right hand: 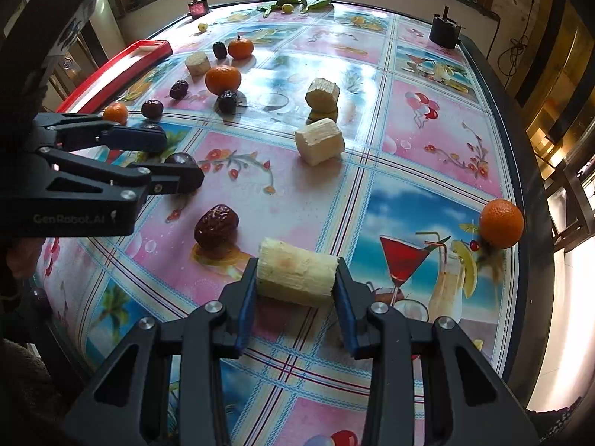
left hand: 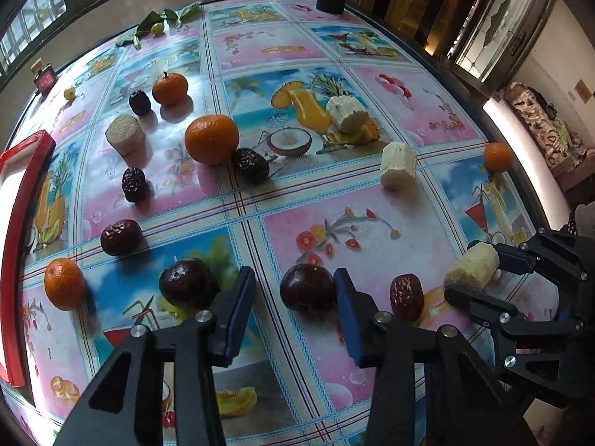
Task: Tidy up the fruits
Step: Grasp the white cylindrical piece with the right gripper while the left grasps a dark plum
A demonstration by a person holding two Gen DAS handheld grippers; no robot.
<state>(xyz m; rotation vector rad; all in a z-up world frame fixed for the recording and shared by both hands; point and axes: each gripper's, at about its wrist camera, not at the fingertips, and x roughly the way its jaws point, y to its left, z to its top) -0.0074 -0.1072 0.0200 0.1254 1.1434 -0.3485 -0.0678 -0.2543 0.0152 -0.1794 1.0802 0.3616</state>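
While the right gripper [right hand: 296, 290] is clamped on a sugarcane chunk [right hand: 297, 273] low over the table [right hand: 427, 141], the left gripper [left hand: 293, 297] looks partly closed, one pad touching a dark plum [left hand: 306, 291]. Grab stage, I'd say; next, haul both to the red tray [left hand: 22, 200].

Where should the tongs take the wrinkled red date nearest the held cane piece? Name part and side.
Across its narrow middle, coming down from above. The wrinkled red date lies on its side, elongated, with bare tablecloth along both long flanks, leaving room on either side.
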